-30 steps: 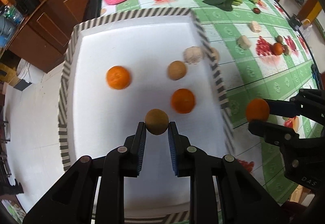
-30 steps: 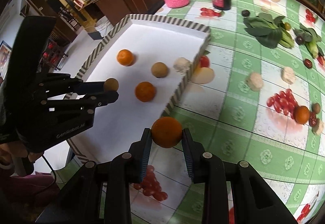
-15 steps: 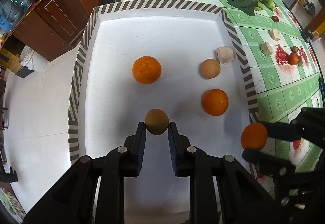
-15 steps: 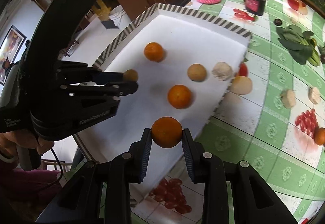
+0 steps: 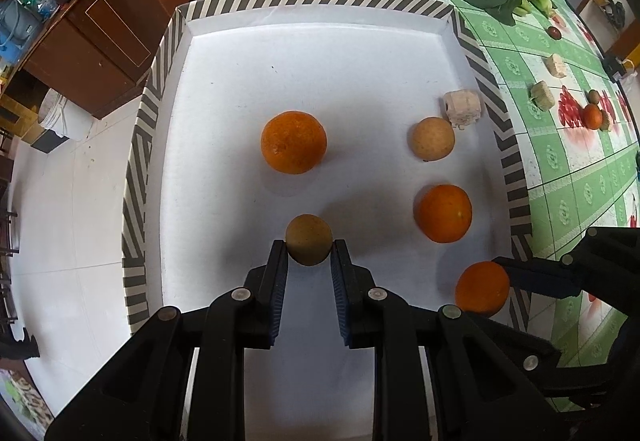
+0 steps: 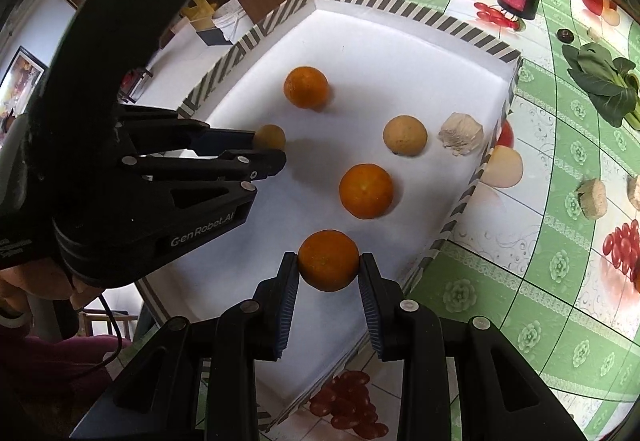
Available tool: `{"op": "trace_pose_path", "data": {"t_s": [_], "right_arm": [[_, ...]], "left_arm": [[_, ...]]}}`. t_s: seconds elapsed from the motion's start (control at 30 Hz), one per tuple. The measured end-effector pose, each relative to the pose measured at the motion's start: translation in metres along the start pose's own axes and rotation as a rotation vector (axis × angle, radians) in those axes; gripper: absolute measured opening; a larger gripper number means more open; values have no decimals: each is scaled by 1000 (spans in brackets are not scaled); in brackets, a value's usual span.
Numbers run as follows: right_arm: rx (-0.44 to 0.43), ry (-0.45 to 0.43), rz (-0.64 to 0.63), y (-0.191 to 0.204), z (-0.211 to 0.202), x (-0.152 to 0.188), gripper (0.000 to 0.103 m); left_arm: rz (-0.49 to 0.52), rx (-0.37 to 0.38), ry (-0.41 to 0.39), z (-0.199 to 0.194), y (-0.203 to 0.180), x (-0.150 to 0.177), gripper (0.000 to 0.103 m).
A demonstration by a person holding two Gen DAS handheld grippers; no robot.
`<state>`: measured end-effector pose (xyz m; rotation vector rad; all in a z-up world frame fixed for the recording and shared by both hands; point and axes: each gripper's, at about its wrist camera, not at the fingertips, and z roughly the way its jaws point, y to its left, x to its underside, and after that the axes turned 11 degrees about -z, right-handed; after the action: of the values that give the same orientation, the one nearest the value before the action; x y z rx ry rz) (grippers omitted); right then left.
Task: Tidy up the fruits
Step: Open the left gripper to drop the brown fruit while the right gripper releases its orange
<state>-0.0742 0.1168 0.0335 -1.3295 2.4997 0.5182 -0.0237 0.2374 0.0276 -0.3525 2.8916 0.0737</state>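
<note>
Two fruits are gripped above the white tray [image 5: 320, 53]: a kiwi [image 5: 309, 239] by the left gripper [image 5: 309, 261], an orange [image 6: 329, 259] by the right gripper [image 6: 329, 273]

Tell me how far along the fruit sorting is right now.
Roughly halfway. Done: two oranges and a tan fruit lie in the striped tray. In hand: left gripper holds a brown fruit, right gripper an orange. Left: another orange on the tablecloth.

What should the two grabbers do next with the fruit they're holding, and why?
Probably lower both and let go. The left gripper grips a kiwi and the right gripper an orange, both above the white tray, where other fruit already sits.
</note>
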Motion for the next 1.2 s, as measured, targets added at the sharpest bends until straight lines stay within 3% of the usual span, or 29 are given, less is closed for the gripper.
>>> {"op": "trace_pose_path", "data": {"t_s": [0.3,0.97,1.0,1.1,1.2], "right_arm": [[42,36,-30,2,15,-5,31],[23,34,-28,0,16,0,37],[21,31,-28,-2,13,-1,38],[7,16,-17,-4,8,-3,40],[13,12,-28,-3,2,-3,41]], "left_arm": [[3,-2,-6,-1,0,-1,20],[5,-6,-10,-7,1,1,21],[5,-6,-10,-7,2,0,25],[-9,-4,-13,-9,6,-3,55],[-17,0,-23,-13,9,-5,59]]}}
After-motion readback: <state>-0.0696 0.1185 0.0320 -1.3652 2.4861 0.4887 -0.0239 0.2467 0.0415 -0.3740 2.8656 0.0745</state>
